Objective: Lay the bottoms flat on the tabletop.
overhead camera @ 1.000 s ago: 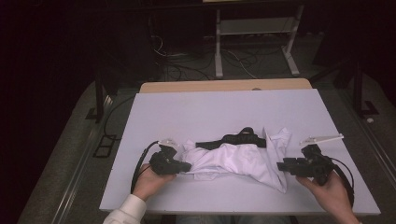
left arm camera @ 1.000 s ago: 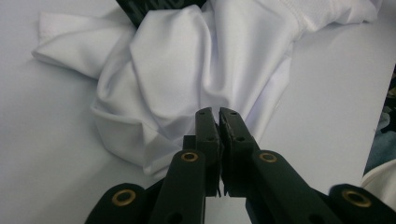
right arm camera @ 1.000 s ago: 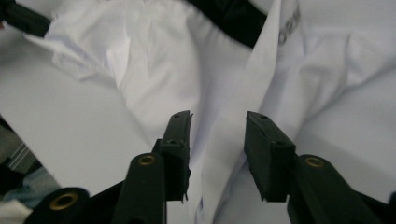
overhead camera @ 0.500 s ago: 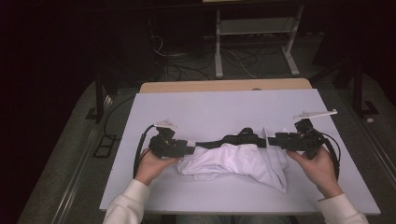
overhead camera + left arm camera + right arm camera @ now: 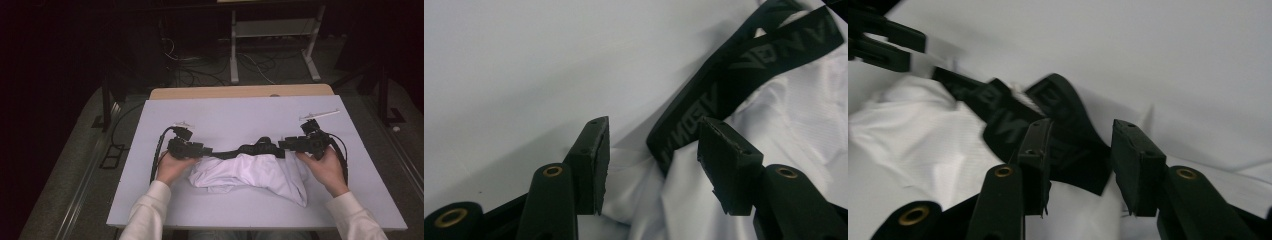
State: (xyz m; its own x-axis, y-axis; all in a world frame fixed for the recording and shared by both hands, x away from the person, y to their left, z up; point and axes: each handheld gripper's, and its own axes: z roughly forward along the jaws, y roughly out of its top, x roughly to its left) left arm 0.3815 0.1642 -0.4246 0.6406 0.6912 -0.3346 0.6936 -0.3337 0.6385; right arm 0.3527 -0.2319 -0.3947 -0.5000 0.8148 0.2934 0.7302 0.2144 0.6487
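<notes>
1. The white garment [image 5: 250, 172] lies bunched mid-table [image 5: 225, 112], its black waistband [image 5: 250, 149] stretched between the grippers, probably to straighten that edge.
2. The left gripper [image 5: 651, 150] and right gripper [image 5: 1080, 162] both stand parted astride the band's ends, gripping nothing.
3. Compared with half a second ago, the hands sit slightly wider apart and the band lies straighter.

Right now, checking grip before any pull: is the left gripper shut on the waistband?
Open. The left gripper has its jaws apart around the black waistband end and white fabric, not clamped.
</notes>
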